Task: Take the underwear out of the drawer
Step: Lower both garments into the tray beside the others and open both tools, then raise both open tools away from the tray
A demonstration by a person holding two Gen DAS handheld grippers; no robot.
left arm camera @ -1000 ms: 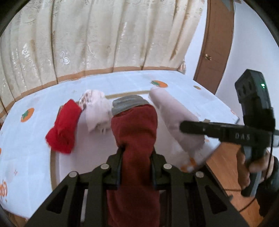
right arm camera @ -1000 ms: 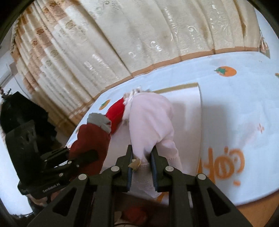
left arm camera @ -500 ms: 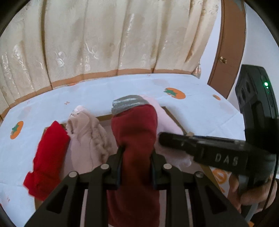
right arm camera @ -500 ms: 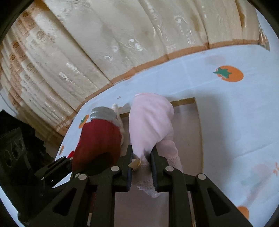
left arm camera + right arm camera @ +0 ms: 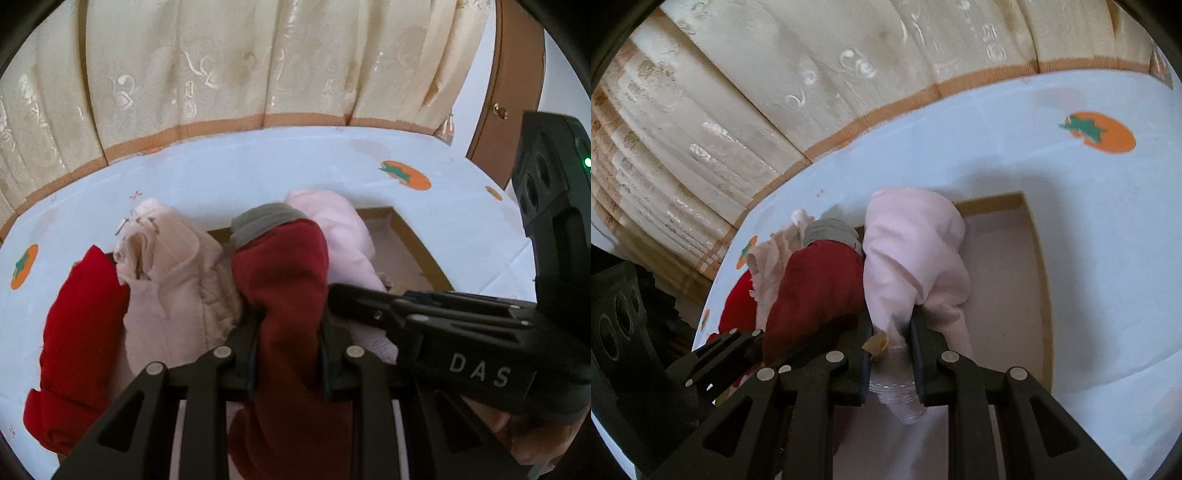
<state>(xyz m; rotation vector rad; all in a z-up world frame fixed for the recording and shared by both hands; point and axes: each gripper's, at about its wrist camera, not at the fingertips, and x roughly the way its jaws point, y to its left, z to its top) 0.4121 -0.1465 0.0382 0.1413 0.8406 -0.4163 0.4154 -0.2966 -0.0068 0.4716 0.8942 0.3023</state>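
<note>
My left gripper (image 5: pixel 288 325) is shut on a dark red underwear (image 5: pixel 280 273) with a grey waistband, which stands up from the jaws. My right gripper (image 5: pixel 890 328) is shut on a pale pink underwear (image 5: pixel 912 251) with a small tag at its left pad. The two held pieces hang side by side, almost touching, over a shallow brown-rimmed tray (image 5: pixel 1039 258) on the bed. The right gripper (image 5: pixel 332 291) reaches in from the right in the left wrist view, with the pink underwear (image 5: pixel 332 225) behind the red one. The dark red underwear (image 5: pixel 816 284) and left gripper (image 5: pixel 846 321) show in the right wrist view.
A bright red garment (image 5: pixel 81 314) and a beige lacy garment (image 5: pixel 173 273) lie on the tray's left part. The bed has a pale blue sheet (image 5: pixel 258 170) printed with orange fruit. Cream curtains (image 5: pixel 258 62) hang behind it, and a brown door frame (image 5: pixel 517 74) stands at the right.
Both grippers have moved forward and lower toward the tray, each still holding its underwear. They have come closer together, and the garments on the tray look larger and nearer.
</note>
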